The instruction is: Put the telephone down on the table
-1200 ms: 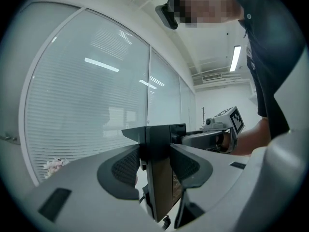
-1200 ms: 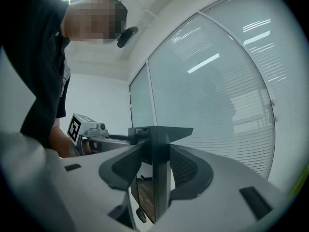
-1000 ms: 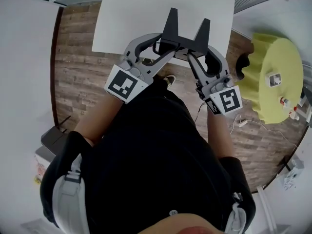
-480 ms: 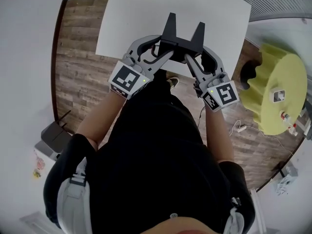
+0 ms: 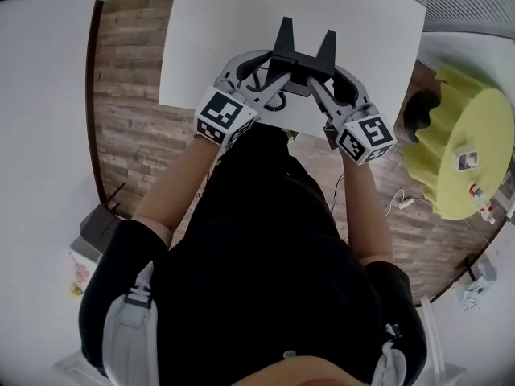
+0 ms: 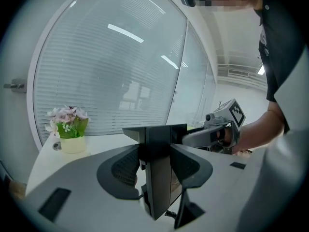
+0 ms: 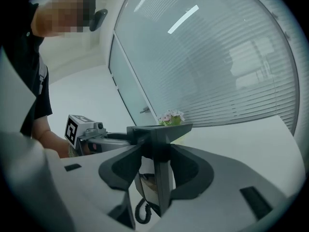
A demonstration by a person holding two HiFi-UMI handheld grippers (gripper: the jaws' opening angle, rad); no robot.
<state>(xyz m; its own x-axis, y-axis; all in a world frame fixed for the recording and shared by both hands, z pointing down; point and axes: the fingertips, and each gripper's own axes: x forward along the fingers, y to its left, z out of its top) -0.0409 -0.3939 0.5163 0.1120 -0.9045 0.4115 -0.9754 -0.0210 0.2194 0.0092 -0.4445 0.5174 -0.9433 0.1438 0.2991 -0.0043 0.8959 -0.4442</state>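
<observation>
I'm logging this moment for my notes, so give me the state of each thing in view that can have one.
telephone, clamped between both grippers above the white table; whether it touches the table is unclear.
left gripper, shut on the telephone.
right gripper, shut on the telephone.
coiled cord, hanging under the telephone.
flower pot, upright on the white table.

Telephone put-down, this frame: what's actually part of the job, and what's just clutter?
Job:
- telephone, clamped from both sides by the left gripper and the right gripper
- white table under it

Lying about:
- potted flowers on the table
- yellow-covered round table
- cable on the wood floor
</observation>
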